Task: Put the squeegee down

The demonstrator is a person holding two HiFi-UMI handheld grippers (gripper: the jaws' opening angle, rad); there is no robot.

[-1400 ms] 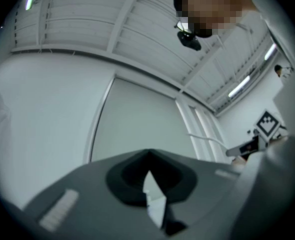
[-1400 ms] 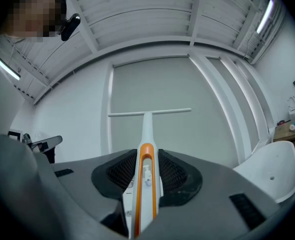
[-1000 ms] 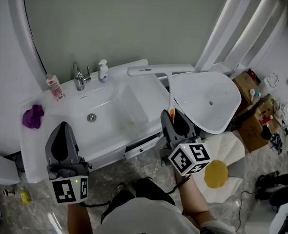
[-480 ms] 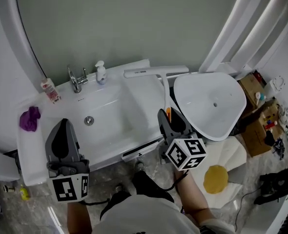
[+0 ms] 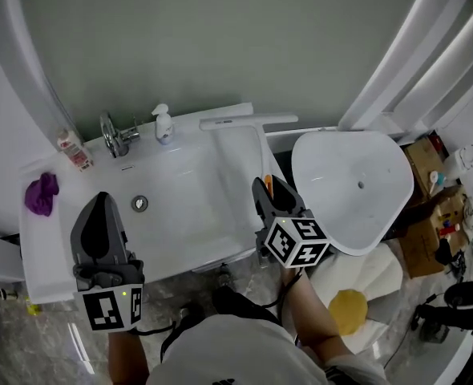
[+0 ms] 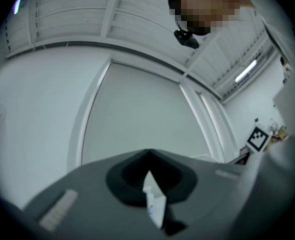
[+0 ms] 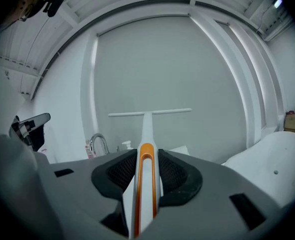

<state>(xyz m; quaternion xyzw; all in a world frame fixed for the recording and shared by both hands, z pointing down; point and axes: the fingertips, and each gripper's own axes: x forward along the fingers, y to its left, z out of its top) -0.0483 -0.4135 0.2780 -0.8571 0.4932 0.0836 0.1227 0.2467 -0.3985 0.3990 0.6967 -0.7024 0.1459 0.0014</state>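
The squeegee (image 5: 260, 143) is white with an orange handle (image 7: 146, 184). My right gripper (image 5: 267, 189) is shut on that handle at the counter's front right. The blade (image 5: 248, 122) lies crosswise over the back of the white counter (image 5: 52, 247), close to the wall; in the right gripper view the blade (image 7: 150, 113) stands level ahead of the right gripper (image 7: 146, 159). My left gripper (image 5: 102, 207) hovers at the counter's front left. In the left gripper view, my left gripper (image 6: 148, 176) has its pads together on a small white scrap (image 6: 154, 199).
A sink basin (image 5: 180, 191) fills the counter's middle, with a faucet (image 5: 112, 135), a soap bottle (image 5: 163, 123) and a pink bottle (image 5: 72, 149) behind it. A purple cloth (image 5: 40, 192) lies far left. A white rounded bowl (image 5: 353, 191) stands right, a yellow cloth (image 5: 347, 310) below.
Both grippers have moved in toward the counter. The right one carried the squeegee left and lower, so its blade now sits over the counter's back edge.
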